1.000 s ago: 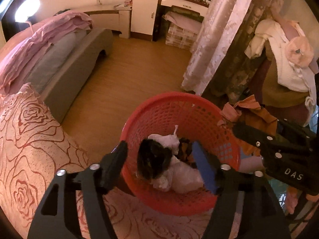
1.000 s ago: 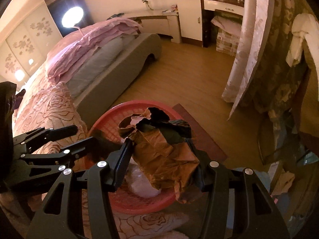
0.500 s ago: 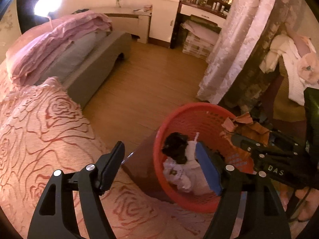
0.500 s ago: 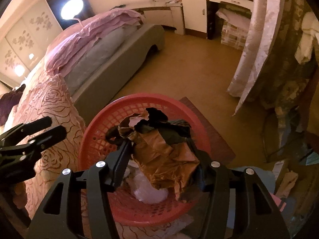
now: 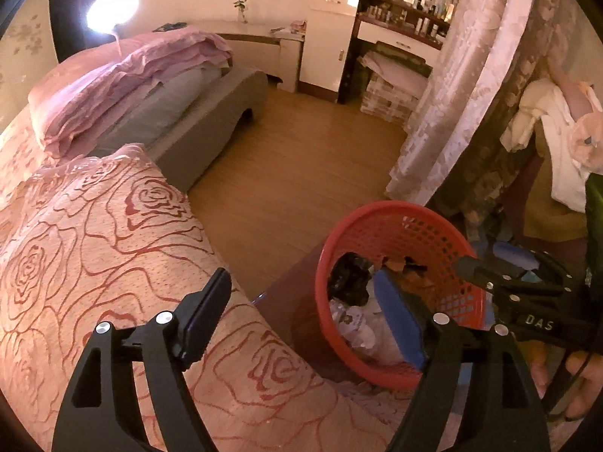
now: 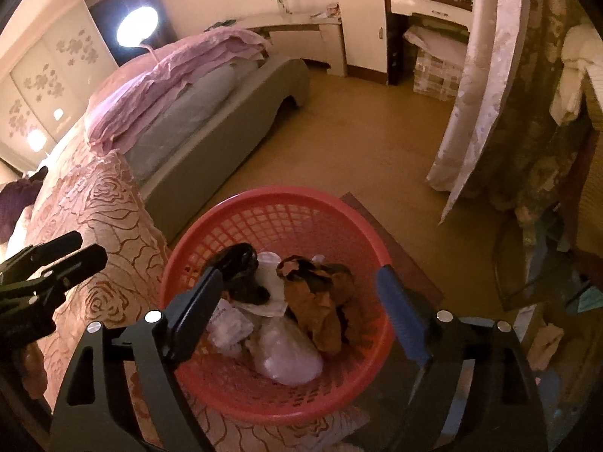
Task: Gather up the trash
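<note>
Released since a moment ago, the brown paper wad lies in the red basket; my right gripper and left gripper both gape, holding nothing. No further trash shows on the bedspread.

both the left gripper and right gripper hang spread wide, holding nothing.

Rose-patterned bedspread near left; folded pink quilt beyond; lit lamp far left; lace curtain right.
</note>
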A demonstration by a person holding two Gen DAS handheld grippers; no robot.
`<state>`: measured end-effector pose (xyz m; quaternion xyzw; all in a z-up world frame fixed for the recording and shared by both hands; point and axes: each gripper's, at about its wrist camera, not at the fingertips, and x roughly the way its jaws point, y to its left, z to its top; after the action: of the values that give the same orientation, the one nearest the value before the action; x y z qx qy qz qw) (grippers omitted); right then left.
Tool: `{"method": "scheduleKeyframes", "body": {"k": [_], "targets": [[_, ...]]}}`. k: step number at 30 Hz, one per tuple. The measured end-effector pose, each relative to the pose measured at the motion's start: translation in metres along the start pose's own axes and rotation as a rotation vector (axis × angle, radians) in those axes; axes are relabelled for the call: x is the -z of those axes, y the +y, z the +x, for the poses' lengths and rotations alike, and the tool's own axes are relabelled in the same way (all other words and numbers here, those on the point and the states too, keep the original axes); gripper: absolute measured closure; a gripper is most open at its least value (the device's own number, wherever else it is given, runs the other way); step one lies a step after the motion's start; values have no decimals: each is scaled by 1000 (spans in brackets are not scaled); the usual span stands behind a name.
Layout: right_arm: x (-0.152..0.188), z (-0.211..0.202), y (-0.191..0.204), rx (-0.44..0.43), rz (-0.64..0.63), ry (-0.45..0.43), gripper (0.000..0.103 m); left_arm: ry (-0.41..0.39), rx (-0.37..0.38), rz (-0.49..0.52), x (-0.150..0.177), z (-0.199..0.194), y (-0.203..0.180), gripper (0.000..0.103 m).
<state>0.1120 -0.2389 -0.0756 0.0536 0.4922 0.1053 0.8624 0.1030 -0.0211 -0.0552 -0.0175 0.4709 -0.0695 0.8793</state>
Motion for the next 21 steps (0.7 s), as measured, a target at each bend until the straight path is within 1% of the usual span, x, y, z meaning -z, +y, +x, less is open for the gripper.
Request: {"method": "scheduleKeyframes", "body": {"k": [2,4,8,11,14,18,21], "targets": [[4,-6,2,2,-3,-23,15,-6,-10,-2,3,-5,0,25],[7,-14,3,7,-3,-54,13,-16,-24,2,6,-10,-2,24],[15,-29,10,2,-21,-88,12,-35,-47,9,12,-22,-3,20],[20,-36,16,-10,-37,-86,12,-50,-52,3,17,-33,-2,19],[24,-45,21,-18,-37,-93,12,-69,-74,1,23,-44,-2,19],[30,-58,29,2,-59,-115,11,-93,-89,-18,32,-60,0,19],[34,-66,34,13,-58,-123,11,-116,-118,-26,42,-74,1,18]]}}
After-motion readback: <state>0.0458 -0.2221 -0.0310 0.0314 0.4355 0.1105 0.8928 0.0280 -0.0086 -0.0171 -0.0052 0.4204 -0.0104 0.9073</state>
